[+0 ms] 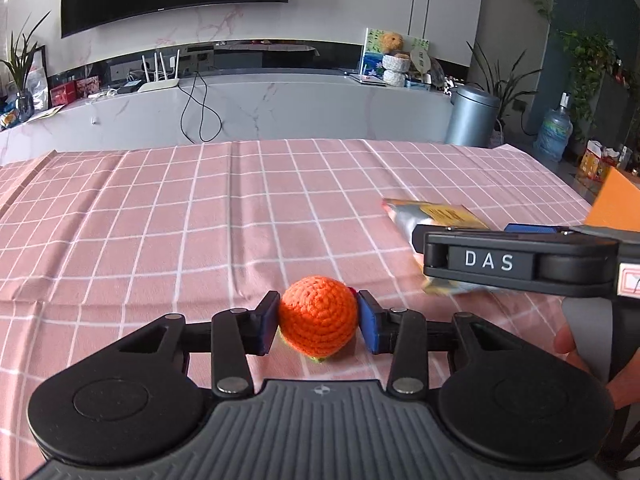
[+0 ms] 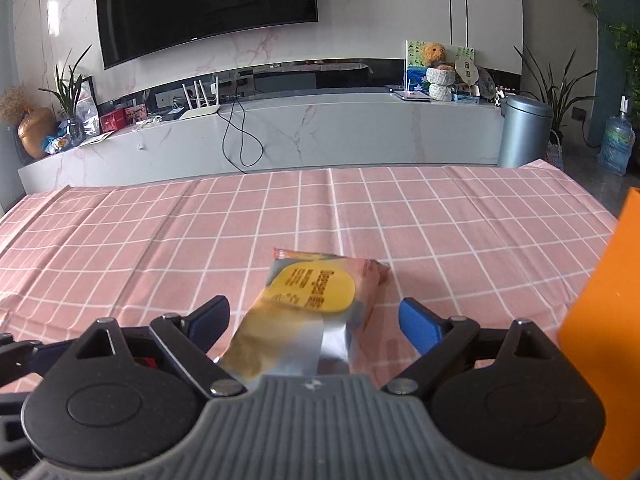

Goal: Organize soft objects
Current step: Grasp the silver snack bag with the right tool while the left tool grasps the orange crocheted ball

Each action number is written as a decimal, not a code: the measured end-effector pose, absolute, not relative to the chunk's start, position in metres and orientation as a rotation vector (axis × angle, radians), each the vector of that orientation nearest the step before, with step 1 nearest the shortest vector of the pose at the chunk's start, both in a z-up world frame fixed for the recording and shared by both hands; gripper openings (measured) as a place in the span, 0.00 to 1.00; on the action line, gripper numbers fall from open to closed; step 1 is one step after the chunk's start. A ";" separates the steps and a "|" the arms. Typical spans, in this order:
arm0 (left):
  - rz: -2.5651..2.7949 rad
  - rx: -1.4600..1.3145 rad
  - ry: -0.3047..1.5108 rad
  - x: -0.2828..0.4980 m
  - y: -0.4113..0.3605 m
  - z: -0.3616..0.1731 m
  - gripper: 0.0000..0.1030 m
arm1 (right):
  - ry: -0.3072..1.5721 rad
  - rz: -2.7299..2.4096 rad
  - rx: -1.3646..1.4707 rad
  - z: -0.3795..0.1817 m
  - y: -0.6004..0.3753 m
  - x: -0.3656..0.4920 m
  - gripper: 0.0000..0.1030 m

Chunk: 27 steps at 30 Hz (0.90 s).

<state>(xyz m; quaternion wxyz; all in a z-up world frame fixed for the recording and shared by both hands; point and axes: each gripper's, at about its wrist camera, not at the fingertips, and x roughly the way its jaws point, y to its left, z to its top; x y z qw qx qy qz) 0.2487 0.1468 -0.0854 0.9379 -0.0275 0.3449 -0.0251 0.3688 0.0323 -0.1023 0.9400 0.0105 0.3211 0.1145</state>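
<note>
My left gripper (image 1: 319,322) is shut on an orange crocheted ball (image 1: 318,318) and holds it just over the pink checked tablecloth (image 1: 200,220). A soft foil pack with a yellow label (image 2: 312,308) lies on the cloth between the wide-open fingers of my right gripper (image 2: 316,324); the pads stand apart from it on both sides. In the left wrist view the pack (image 1: 436,216) lies to the right, partly hidden under the right gripper's body (image 1: 520,264).
An orange box (image 2: 600,320) stands at the table's right edge, close to the right gripper. Beyond the table's far edge are a grey marble counter (image 2: 320,128), a metal bin (image 2: 524,132) and a wall TV.
</note>
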 end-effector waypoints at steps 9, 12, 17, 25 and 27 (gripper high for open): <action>-0.044 -0.066 0.700 0.260 0.151 -0.085 0.45 | 0.662 0.264 -0.023 -0.116 0.039 0.381 0.68; -0.041 -0.071 0.697 0.259 0.151 -0.086 0.45 | 0.662 0.278 -0.038 -0.116 0.040 0.375 0.59; -0.041 -0.083 0.698 0.253 0.151 -0.086 0.45 | 0.665 0.293 -0.075 -0.113 0.038 0.360 0.52; -0.022 -0.146 0.711 0.227 0.147 -0.083 0.45 | 0.666 0.310 -0.119 -0.109 0.022 0.310 0.48; -0.022 -0.158 0.715 0.217 0.144 -0.083 0.45 | 0.673 0.318 -0.131 -0.108 0.016 0.295 0.47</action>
